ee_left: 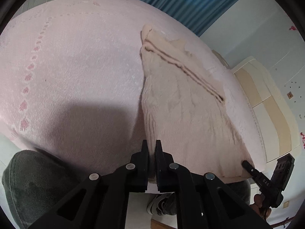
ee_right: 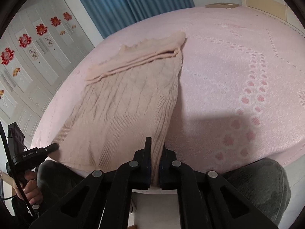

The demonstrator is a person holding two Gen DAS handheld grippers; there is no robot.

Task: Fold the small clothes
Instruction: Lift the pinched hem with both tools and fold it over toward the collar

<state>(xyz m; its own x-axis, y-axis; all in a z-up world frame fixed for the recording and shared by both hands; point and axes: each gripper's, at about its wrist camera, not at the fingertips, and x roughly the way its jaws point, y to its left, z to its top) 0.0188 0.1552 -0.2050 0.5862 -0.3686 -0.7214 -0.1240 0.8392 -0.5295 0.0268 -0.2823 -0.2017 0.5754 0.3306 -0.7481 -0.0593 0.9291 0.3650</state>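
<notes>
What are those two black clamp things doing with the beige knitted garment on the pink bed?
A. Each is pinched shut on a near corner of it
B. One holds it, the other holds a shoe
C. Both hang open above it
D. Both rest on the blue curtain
A: the left gripper and the right gripper each have the hem of the beige knitted garment pinched between their fingers, at opposite near corners.

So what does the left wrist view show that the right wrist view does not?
Only the left wrist view shows the cream headboard, a shoe on the floor, and the right gripper from outside.

Only the right wrist view shows wardrobe doors with red flower stickers, and the left gripper from outside.

Both show the beige knit garment, pinched at its near hem corners, the pink bedspread and the blue curtain.
</notes>
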